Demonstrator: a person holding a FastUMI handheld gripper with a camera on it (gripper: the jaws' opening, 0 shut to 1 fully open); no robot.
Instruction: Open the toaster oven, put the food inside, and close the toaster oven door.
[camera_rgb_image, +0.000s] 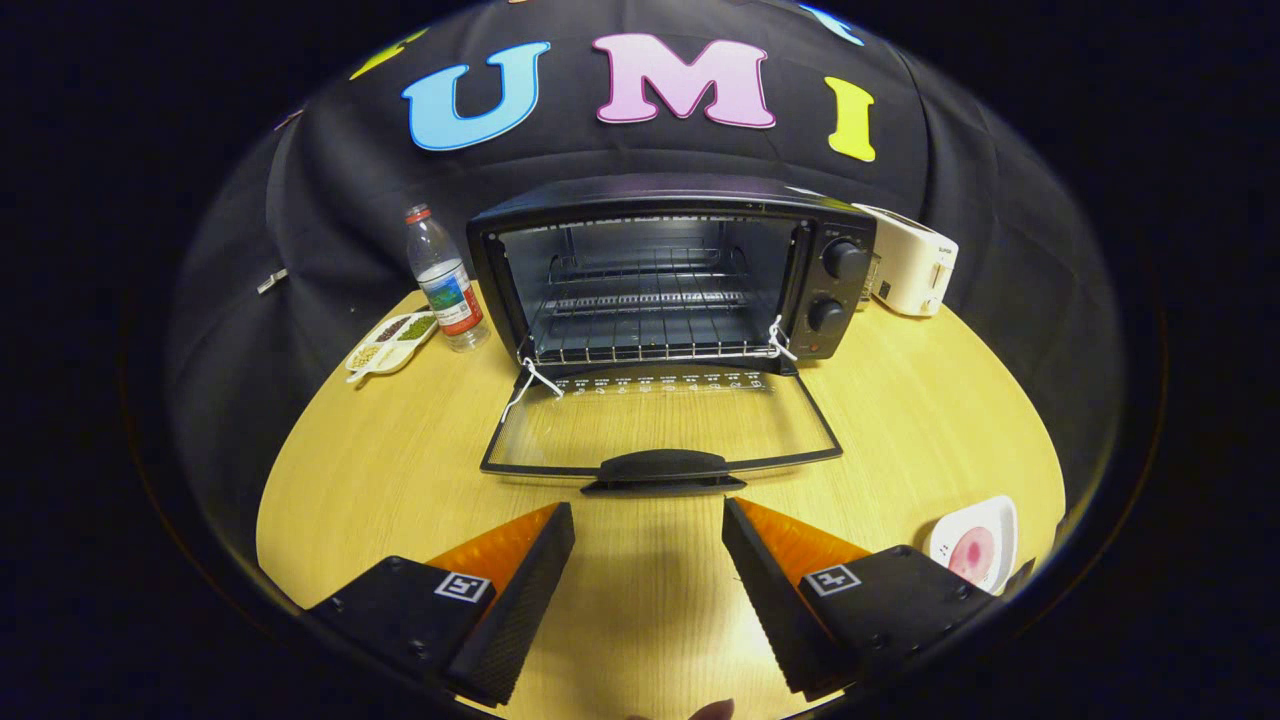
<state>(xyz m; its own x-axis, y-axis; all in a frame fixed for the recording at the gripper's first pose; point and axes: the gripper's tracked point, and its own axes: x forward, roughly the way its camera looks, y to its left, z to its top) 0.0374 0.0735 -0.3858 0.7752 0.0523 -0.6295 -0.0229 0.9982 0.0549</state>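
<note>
A black toaster oven stands at the back of the round wooden table. Its glass door lies folded down flat toward me, with the black handle at the near edge. A wire rack shows inside the lit cavity. My gripper hovers over the table just short of the handle, open, with nothing between its orange-and-black fingers. A white plate with a pink piece of food sits to the right of the right finger.
A clear water bottle and a divided white snack dish stand left of the oven. A white toaster stands at its right. White strings hang from the door hinges. Bare table lies on both sides of the door.
</note>
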